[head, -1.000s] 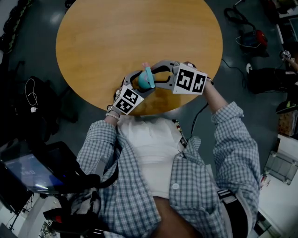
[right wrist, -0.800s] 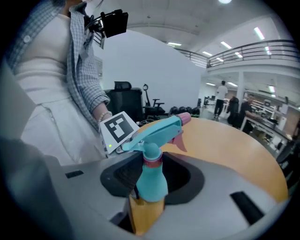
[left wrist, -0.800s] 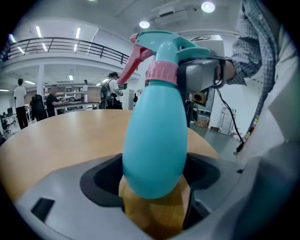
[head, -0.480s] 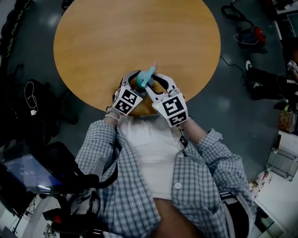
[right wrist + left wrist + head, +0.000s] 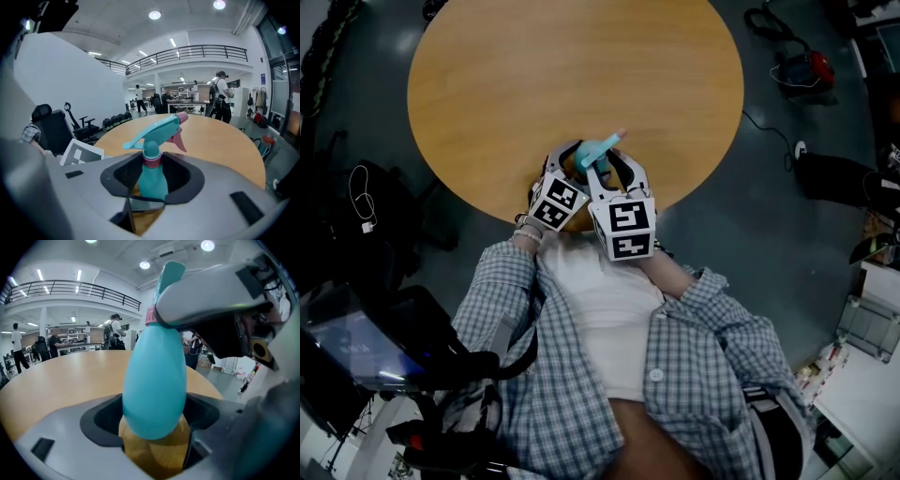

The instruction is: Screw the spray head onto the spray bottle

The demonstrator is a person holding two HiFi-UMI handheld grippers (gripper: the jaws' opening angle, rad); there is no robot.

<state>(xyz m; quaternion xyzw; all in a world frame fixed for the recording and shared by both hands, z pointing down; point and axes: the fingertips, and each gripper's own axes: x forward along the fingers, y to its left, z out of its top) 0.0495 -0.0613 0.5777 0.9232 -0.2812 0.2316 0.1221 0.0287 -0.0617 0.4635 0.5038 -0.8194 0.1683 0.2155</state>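
Gripping spray bottle (image 5: 154,380) with left hand-held gripper (image 5: 153,420), person (image 5: 609,375) pinches spray head (image 5: 157,131) with right hand-held gripper (image 5: 151,180).

1. One teal spray bottle (image 5: 151,183), mid-frame in the right gripper view.
2. One spray head (image 5: 157,132) on top of it.
3. Two hand-held grippers: the left hand-held gripper (image 5: 574,161) and the right hand-held gripper (image 5: 609,167).
4. Two marker cubes (image 5: 624,228), one per hand-held gripper.
5. One round wooden surface (image 5: 534,75).
6. One black office chair (image 5: 44,124), at the left edge of the right gripper view.
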